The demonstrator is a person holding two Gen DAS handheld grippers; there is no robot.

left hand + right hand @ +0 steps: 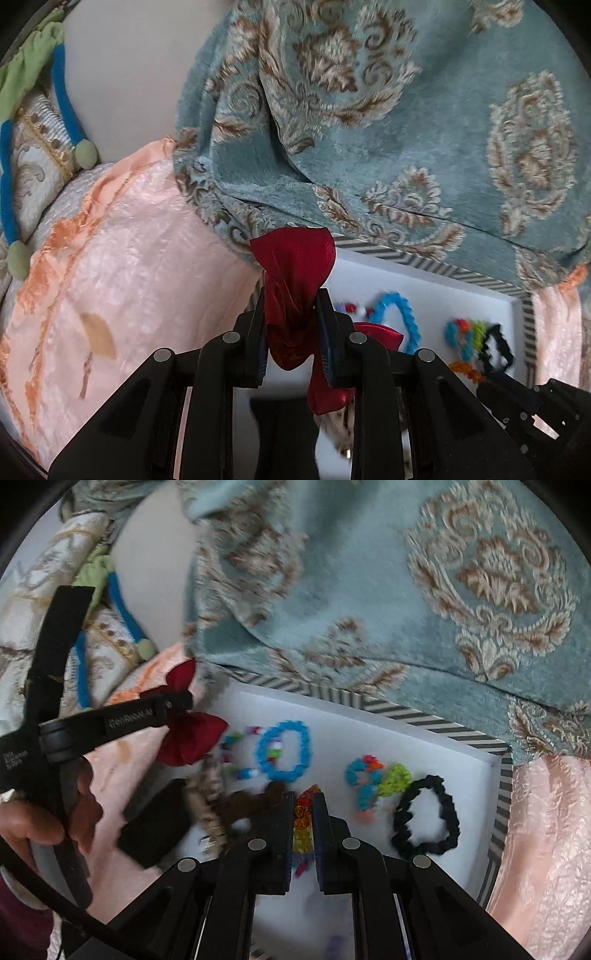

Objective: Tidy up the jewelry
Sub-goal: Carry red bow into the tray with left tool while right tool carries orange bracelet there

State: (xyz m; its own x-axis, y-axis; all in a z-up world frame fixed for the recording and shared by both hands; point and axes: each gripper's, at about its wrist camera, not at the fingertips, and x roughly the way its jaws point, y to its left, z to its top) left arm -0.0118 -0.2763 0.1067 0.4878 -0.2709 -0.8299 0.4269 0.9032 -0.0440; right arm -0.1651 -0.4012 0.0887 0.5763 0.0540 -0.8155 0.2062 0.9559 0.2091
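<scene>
Both claws are clamped on something: the left claw [291,325] pinches a red bow [295,266] by its knot, and the right claw [300,812] is closed on a bead strand [303,823] running orange to yellow between its fingers.

Largest first: a blue cushion [406,129] looms over the far edge of the tray [502,786], which rests on pink cloth [129,277], likely a bed or sofa cover. The tray's white floor is a sensible sorting bed, since small colourful pieces show clearly against it. Spread apart on it lie a black ring [424,819], a blue ring [284,749] and a mixed cluster [376,779] between them, each seemingly given its own spot. The bow is lifted clear at the tray's left end, probably so it can be set down away from the tangle beneath it.

Only the right view shows that tangle (a brown piece [255,801] and a dark flat thing [155,823], both blurred), the bow's full two-lobed shape, and the person's hand [44,823]. The left view alone shows how the bow's knot sits squarely between the pads.
</scene>
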